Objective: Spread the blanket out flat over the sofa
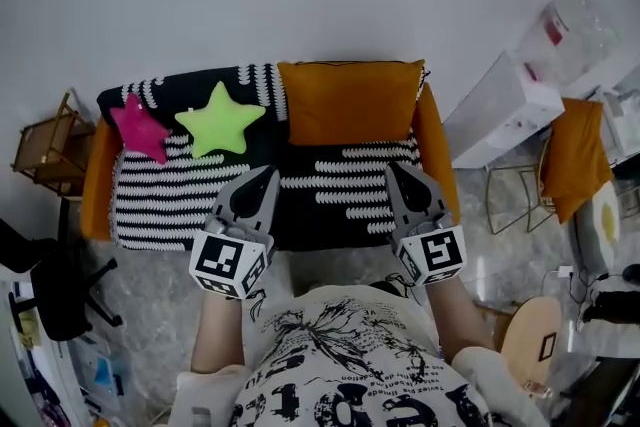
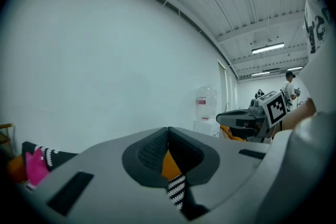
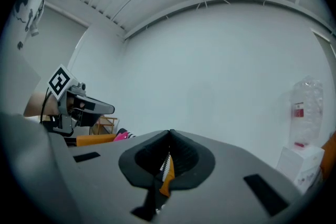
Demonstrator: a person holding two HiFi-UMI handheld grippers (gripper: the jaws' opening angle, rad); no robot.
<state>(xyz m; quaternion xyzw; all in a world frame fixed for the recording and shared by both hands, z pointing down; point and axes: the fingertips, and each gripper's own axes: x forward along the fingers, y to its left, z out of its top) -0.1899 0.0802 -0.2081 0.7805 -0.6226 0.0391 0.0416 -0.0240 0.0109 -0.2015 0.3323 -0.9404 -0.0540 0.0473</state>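
Black-and-white knit blanket (image 1: 170, 200) lies over most of the sofa (image 1: 437, 150), from backrest to seat. The left gripper (image 1: 268, 175) and right gripper (image 1: 392, 171) are each clamped tight on it near the front edge, with striped fabric pinched in both. Advice: hold both ends level, tension evenly, lower the hem over the seat front, and don't drag the star pillows (image 1: 220, 118).

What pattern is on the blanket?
The blanket is black with white stripes; head view shows it best.
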